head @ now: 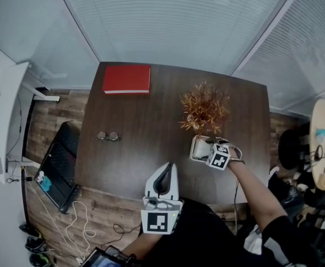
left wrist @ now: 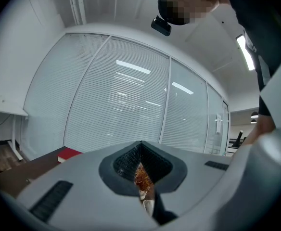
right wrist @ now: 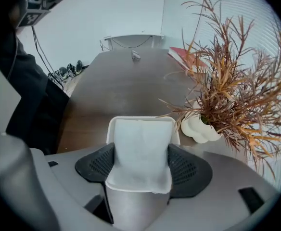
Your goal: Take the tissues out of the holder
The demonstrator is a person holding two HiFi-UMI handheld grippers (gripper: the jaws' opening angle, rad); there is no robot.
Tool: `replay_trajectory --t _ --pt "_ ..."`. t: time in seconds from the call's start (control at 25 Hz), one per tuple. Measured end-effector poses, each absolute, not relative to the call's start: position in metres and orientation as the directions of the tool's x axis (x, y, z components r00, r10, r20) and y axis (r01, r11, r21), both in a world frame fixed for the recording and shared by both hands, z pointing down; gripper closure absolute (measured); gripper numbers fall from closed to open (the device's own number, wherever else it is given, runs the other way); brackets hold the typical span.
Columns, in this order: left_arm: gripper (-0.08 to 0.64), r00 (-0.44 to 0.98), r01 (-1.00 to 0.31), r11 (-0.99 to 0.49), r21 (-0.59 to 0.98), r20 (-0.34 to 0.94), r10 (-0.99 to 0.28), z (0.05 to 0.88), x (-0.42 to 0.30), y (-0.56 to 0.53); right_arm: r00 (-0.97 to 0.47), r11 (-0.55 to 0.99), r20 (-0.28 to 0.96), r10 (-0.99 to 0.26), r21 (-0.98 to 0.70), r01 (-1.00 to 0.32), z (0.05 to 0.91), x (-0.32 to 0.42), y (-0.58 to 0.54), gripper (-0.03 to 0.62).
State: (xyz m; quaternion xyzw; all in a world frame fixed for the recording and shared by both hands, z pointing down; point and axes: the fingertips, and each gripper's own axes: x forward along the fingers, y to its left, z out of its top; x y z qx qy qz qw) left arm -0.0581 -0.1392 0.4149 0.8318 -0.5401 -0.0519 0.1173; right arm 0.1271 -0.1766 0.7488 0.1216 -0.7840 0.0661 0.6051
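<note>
The tissue holder (head: 197, 147) stands on the dark table (head: 134, 160), towards the table's near edge, and everything else is placed from it. White tissues (right wrist: 141, 148) fill it to the rim.

The right gripper (right wrist: 141, 165) comes down steeply over the holder. Its jaws stand wide and its dark pads (right wrist: 98, 165) lie against the holder's two long sides, with the stack between them. Just to the holder's right sits the white vase (right wrist: 200, 128), close to it but apart from it. Its dried branches (right wrist: 232, 76) spread above and reach towards the holder's far right corner, so room is tight on that side.

Left of the holder the tabletop is open as far as the glasses (head: 107, 136), which are well apart from it. The red book (head: 127, 79) lies farther still, at the far left corner. The table's right edge is well clear of the holder.

The left gripper (head: 163, 171) hangs level at the near edge, left of the holder and apart from it. Its jaws are together with only a thin slit between them, and it holds nothing.
</note>
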Motion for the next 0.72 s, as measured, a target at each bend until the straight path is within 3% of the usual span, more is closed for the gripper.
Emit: replay_trajectory --t 0.72 --pt "0.561 0.463 -0.855 -0.454 0.249 -0.026 -0.886 0.398 -0.107 -0.103 -0.233 0.899 0.942 -0.242 0.128 -0.418 0.700 0.123 -0.164 0.239"
